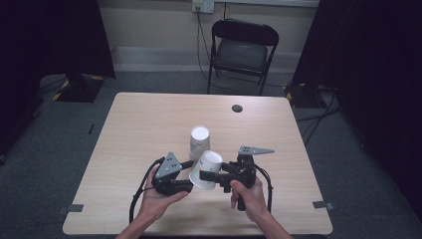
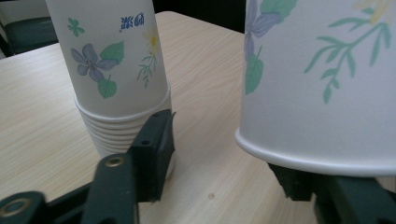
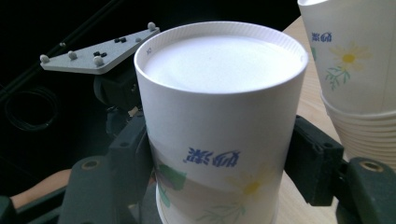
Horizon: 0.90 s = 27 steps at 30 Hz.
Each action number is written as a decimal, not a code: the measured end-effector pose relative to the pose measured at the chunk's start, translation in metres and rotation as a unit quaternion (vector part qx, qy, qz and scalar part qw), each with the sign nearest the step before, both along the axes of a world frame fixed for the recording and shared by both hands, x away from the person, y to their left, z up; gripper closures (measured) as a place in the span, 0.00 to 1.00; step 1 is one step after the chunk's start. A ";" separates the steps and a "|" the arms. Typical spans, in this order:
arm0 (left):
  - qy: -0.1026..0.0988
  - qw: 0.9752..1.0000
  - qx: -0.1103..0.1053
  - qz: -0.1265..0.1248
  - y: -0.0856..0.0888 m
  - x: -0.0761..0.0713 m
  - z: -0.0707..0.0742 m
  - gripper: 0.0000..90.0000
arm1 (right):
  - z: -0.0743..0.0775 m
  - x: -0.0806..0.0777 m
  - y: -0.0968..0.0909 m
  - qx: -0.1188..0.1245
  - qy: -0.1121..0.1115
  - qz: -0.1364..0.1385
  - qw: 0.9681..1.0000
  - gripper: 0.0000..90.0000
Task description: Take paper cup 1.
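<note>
Between the black jaws of the right claw (image 3: 219, 163) sits a single paper cup (image 3: 219, 116), upside down and tilted, gripped across its wall with the pads pressing on both sides. Just to one side of it the left claw (image 2: 219, 154) stands partly open with nothing pinched; one jaw is close against the rims of the cup stack (image 2: 119, 74), and the held cup's rim hangs over the other. Past both claws, that stack stands upside down on the counter (image 1: 149, 119). Pulling one cup off looks like the step in hand. To do it well, the right claw should keep its squeeze light so the wall does not crumple. The left claw should close low, on the stack's rims, pinning it to the counter without tipping it.
</note>
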<state>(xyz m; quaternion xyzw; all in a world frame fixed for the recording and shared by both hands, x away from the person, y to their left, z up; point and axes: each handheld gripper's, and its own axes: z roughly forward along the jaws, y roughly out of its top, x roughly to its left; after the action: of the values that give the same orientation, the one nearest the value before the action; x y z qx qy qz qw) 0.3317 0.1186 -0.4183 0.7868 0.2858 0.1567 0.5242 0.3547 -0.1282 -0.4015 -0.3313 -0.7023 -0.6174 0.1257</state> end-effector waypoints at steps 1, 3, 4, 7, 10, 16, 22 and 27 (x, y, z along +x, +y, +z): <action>-0.006 1.000 -0.001 0.004 0.001 -0.001 0.000 0.52 | -0.002 0.001 0.000 0.004 0.013 0.000 1.000 0.36; -0.011 1.000 -0.004 0.002 0.000 -0.001 0.000 0.53 | -0.003 0.003 -0.001 0.010 0.023 0.002 1.000 0.36; -0.015 1.000 -0.002 0.004 0.000 -0.002 0.000 0.54 | -0.005 0.005 -0.002 0.018 0.041 0.004 0.999 0.36; -0.034 0.999 -0.004 0.016 -0.002 -0.005 0.000 0.56 | -0.007 0.006 -0.002 0.025 0.059 0.001 0.998 0.36; -0.042 0.999 -0.004 0.020 -0.002 -0.007 0.000 0.58 | -0.009 0.008 -0.003 0.030 0.068 0.001 0.997 0.36; -0.062 0.998 -0.005 0.033 -0.003 -0.009 0.000 0.64 | -0.013 0.011 -0.004 0.038 0.093 0.002 0.995 0.36; -0.086 0.995 -0.007 0.041 -0.005 -0.012 -0.003 0.71 | -0.020 0.011 0.002 0.030 0.116 0.007 0.993 0.36; -0.100 0.994 -0.008 0.034 -0.006 -0.014 -0.002 0.77 | -0.021 0.013 0.003 0.041 0.128 0.017 0.991 0.36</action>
<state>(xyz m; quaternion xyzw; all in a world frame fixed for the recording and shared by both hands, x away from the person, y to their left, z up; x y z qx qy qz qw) 0.3173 0.1125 -0.4200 0.7528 0.2597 0.2505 0.5506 0.3679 -0.1256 -0.4228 -0.3899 -0.6602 -0.5960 0.2387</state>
